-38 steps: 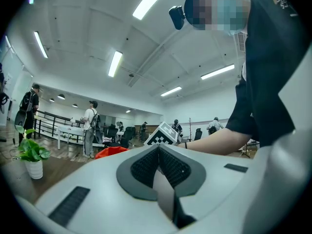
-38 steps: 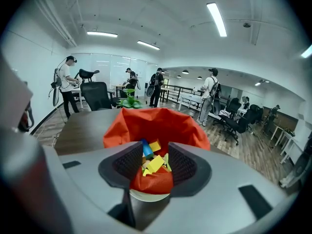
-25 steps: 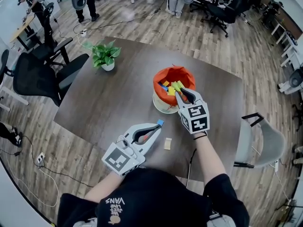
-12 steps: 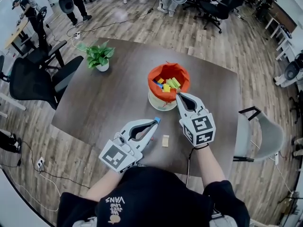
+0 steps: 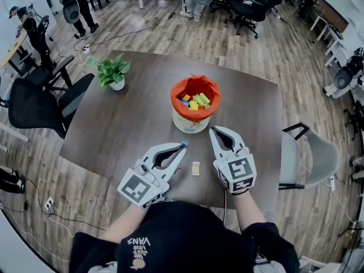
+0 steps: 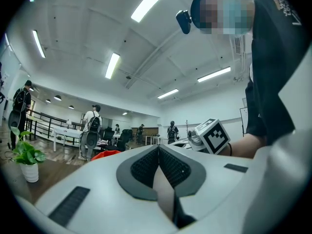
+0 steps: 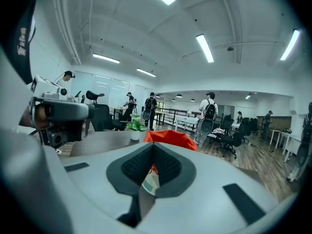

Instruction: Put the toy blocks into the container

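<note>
Open office (swivel chairs (image 5: pixel 34 104), desks (image 7: pixel 186 121))

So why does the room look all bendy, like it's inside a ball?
Head view: the wide lens bows the table edges and curves the floor planks. Left gripper view: the same bulge with black corners, and the ceiling lights glare white. Right gripper view: a round dark border, with the lights bright too.

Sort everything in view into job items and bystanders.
Job: container, colored blocks inside it, beige block on the table, blue block.
Lying about: potted plant, black office chair, grey chair.
</note>
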### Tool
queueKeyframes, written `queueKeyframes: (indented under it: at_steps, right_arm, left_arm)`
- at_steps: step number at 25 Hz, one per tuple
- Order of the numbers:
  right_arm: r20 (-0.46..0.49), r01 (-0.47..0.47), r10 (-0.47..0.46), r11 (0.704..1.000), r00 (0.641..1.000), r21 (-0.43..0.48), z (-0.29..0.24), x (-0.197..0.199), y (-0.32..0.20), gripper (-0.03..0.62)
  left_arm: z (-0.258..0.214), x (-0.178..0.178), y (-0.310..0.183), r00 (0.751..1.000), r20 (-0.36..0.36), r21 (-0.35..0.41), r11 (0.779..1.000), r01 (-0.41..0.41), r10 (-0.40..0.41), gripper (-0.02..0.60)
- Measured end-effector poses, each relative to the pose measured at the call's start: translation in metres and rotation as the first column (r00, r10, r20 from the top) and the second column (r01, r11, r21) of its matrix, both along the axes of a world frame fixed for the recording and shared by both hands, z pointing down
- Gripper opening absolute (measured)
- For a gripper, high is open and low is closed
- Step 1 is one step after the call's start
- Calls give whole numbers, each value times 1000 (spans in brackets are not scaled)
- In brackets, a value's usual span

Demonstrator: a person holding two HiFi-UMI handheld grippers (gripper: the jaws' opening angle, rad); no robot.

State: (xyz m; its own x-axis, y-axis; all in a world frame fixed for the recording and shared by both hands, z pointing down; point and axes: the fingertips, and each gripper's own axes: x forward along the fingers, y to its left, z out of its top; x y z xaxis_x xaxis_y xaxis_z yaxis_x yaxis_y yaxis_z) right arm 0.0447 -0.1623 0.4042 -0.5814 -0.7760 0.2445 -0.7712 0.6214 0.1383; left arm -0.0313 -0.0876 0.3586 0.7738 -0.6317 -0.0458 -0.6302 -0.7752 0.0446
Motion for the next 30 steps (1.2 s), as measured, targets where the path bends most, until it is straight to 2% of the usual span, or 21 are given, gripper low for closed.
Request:
queueKeyframes:
  at_steps: [15, 25, 30]
  right_arm:
    - [94, -49, 48, 999, 994, 8, -9, 17, 55, 17]
    - [105, -60, 59, 998, 993, 10, -12, 22, 58, 18]
    - [109, -51, 50, 999, 993, 9, -12, 20, 59, 18]
  left_arm:
    - [2, 9, 11, 1000, 5, 1, 1000, -17, 17, 12]
    - [8, 10, 11, 1000, 29, -10, 1000, -2, 2, 11]
    - [5, 9, 12, 1000, 3, -4, 1000, -6, 6, 11]
